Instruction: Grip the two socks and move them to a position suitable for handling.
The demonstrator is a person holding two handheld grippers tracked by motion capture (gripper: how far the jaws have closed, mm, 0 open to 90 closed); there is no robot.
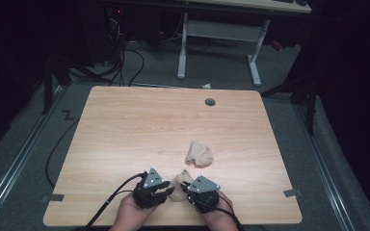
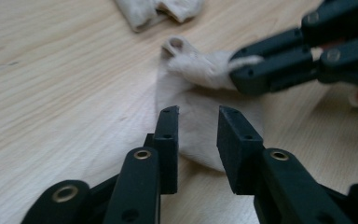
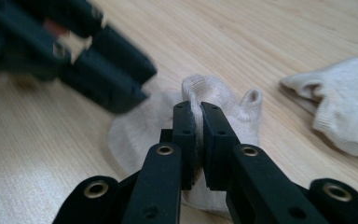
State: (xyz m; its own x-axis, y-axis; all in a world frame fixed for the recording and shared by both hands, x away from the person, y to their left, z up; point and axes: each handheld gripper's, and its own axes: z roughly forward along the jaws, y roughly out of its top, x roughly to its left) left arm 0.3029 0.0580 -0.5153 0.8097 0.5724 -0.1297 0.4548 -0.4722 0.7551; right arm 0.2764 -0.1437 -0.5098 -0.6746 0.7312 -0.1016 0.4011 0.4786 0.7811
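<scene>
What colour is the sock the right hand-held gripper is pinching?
The sock is a plain pale beige, ribbed at the cuff; it shows best in the right gripper view.

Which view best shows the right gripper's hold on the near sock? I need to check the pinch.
The right gripper view: its jaws shut on a fold of the near sock. The left gripper view shows the right gripper side-on, biting the fabric. The high view shows the sock small, between both grippers.

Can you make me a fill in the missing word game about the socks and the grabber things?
1. The table holds ___ socks.
2. The right gripper is shut on the near sock, and the left gripper is ___.
3. The far sock is touched by ___ gripper.

Missing words: two; open; neither
</scene>
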